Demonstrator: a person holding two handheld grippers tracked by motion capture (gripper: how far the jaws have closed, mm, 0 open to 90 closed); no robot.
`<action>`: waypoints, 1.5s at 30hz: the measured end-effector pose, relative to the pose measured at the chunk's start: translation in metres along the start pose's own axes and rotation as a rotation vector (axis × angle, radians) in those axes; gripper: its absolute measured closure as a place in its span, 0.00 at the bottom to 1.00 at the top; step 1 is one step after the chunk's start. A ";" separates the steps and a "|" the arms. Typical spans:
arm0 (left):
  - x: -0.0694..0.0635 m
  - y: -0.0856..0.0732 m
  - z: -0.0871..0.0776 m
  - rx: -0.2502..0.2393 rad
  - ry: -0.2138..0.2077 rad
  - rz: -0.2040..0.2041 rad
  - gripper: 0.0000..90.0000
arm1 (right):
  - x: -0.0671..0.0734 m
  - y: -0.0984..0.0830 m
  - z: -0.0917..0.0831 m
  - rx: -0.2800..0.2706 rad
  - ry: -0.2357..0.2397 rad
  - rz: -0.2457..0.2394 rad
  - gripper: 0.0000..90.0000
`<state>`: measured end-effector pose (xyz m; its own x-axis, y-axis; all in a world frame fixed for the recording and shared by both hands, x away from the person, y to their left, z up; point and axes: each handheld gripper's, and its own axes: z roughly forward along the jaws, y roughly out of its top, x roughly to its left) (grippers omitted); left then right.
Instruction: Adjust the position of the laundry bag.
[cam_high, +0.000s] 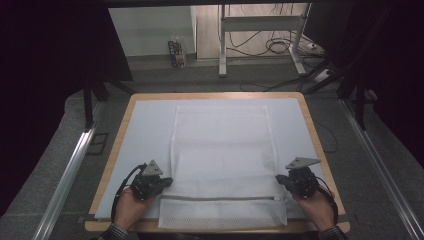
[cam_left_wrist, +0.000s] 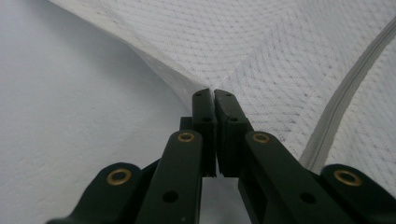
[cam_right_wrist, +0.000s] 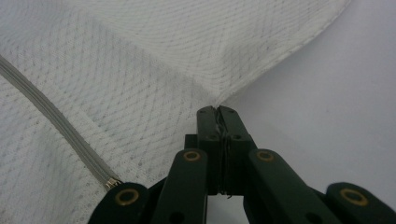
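A white mesh laundry bag (cam_high: 220, 145) lies flat on the pale mat (cam_high: 145, 130) covering the table. Its grey zipper (cam_high: 220, 198) runs across near the front edge. My left gripper (cam_high: 167, 181) is at the bag's left edge and my right gripper (cam_high: 279, 179) is at its right edge, both a little behind the zipper. In the left gripper view the jaws (cam_left_wrist: 214, 93) are shut on the mesh (cam_left_wrist: 280, 56), which rises in a fold from them, with the zipper (cam_left_wrist: 345, 93) to the right. In the right gripper view the jaws (cam_right_wrist: 218, 109) pinch the mesh edge (cam_right_wrist: 140, 70), and the zipper end (cam_right_wrist: 56, 121) lies to the left.
The wooden table rim (cam_high: 115, 145) frames the mat. Metal rails (cam_high: 70, 170) run along the floor on both sides. Behind the table stand desk legs (cam_high: 222, 45), loose cables (cam_high: 275, 47) and a small box (cam_high: 176, 52). The bag's front edge overhangs the table's near side.
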<state>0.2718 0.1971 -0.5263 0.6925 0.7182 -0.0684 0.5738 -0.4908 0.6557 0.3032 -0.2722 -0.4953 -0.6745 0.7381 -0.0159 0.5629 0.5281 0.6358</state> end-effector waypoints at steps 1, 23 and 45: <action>0.000 0.000 0.001 0.001 0.000 0.001 0.98 | 0.000 0.000 0.000 0.002 0.004 0.002 0.98; -0.001 -0.001 0.002 -0.050 0.014 -0.002 0.60 | 0.002 0.001 0.005 0.001 -0.012 -0.027 0.67; -0.007 -0.005 -0.001 -0.098 0.101 -0.030 0.00 | -0.003 0.000 0.011 -0.063 -0.001 -0.018 0.11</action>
<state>0.2636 0.1954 -0.5281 0.6251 0.7803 -0.0166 0.5448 -0.4210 0.7252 0.3103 -0.2701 -0.5039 -0.6840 0.7289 -0.0287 0.5194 0.5143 0.6824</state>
